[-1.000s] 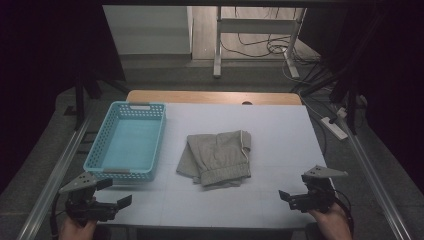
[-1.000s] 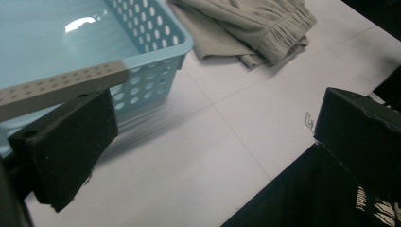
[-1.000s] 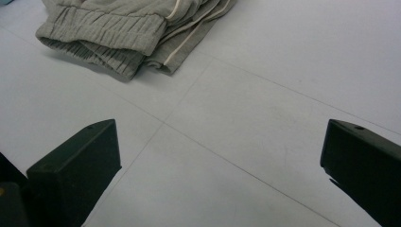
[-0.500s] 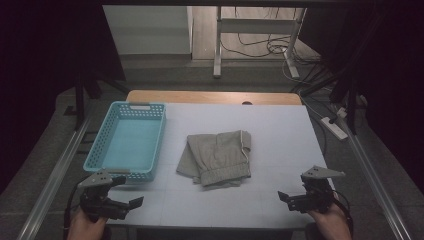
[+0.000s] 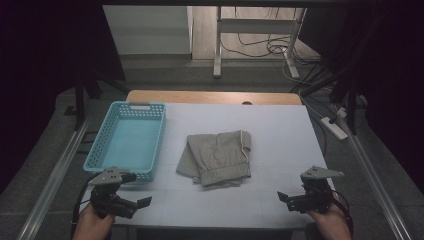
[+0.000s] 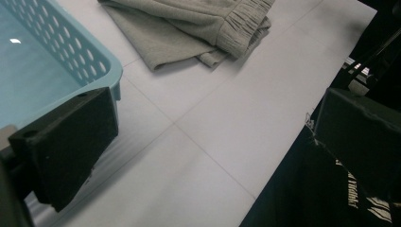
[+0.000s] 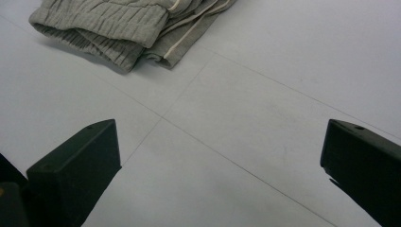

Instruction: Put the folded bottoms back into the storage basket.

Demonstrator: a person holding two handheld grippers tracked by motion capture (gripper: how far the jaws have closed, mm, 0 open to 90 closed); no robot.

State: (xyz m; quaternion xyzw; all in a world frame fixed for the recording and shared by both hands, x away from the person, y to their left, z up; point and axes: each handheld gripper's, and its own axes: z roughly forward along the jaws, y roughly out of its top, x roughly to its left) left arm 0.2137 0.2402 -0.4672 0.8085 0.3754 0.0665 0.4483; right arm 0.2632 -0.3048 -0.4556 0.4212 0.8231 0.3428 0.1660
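While spread flat across the frame, white table (image 5: 280,150) carries everything else. Blue basket (image 5: 127,140) at its left, nothing inside. Folded grey shorts (image 5: 217,157) mid-table, just right of the basket, not touching it, waistband toward the near edge. Left gripper (image 5: 137,204) at near-left corner, close to the basket's near corner, jaws wide apart, gripping nothing. Right gripper (image 5: 285,197) at near-right edge, well apart from the shorts, jaws likewise wide apart, gripping nothing, bare tabletop between them.
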